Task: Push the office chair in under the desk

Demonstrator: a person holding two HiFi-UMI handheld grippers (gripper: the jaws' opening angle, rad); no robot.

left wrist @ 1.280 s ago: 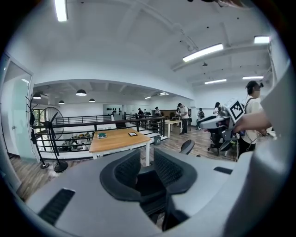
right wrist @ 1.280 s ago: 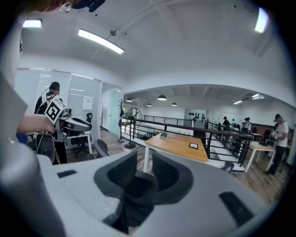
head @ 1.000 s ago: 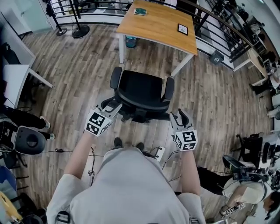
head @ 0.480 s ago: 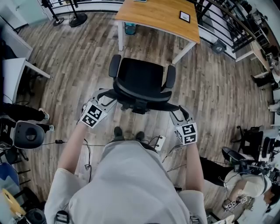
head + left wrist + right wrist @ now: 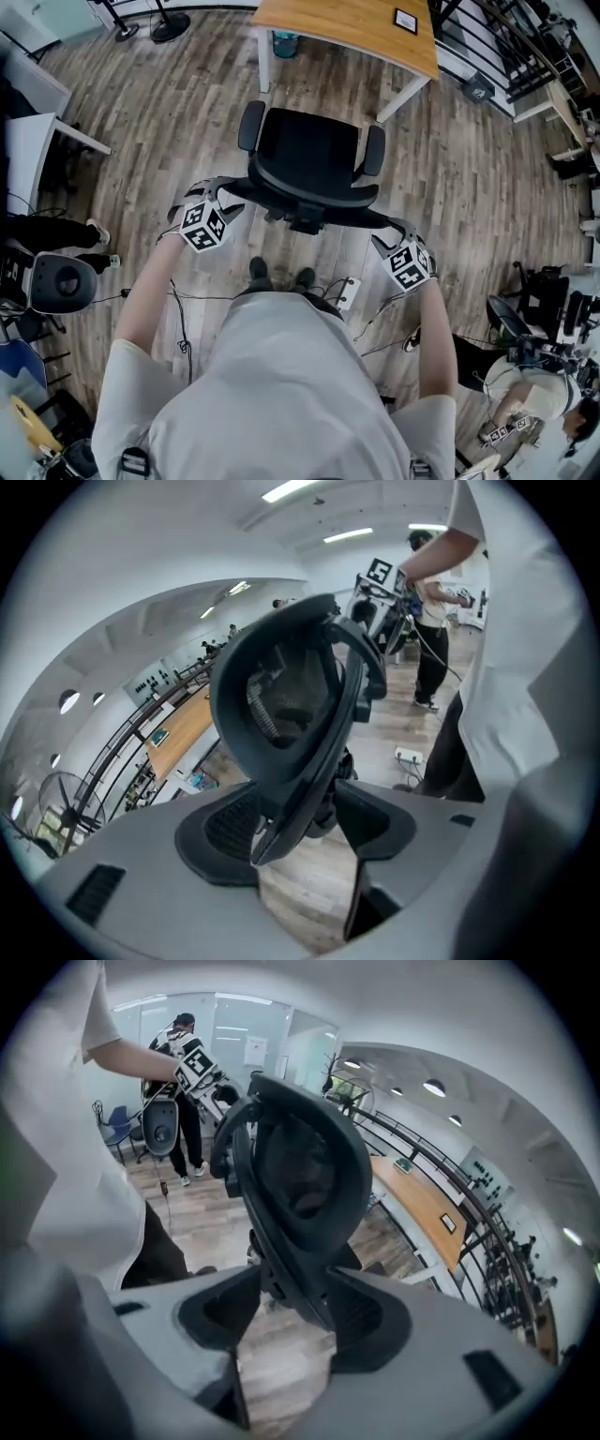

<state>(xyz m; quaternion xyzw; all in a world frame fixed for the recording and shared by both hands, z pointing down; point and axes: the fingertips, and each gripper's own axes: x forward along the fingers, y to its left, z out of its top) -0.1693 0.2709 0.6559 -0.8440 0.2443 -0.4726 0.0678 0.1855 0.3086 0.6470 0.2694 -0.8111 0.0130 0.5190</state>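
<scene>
A black office chair [image 5: 309, 145] stands facing a wooden desk [image 5: 356, 23], a short gap away from it. Its curved backrest [image 5: 309, 195] runs between my two grippers. At the backrest's left end is my left gripper [image 5: 230, 195]; its jaws are opening, with the backrest [image 5: 281, 705] rim lying between them [image 5: 300, 855] against one pad and floor showing beside it. The right gripper [image 5: 386, 232] is at the right end. Its wide jaws [image 5: 281, 1321] straddle the backrest [image 5: 309, 1166] rim, which rests against one pad only.
A power strip [image 5: 345, 292] and cables lie on the floor by the person's feet. A white desk [image 5: 37, 141] and another chair [image 5: 61, 281] stand at the left, with more chairs and gear at the right. A blue bin [image 5: 286, 42] sits under the wooden desk.
The person has stepped forward and the chair has rolled closer to the desk. Both grippers have gone from behind the chair up to the two ends of its backrest.
</scene>
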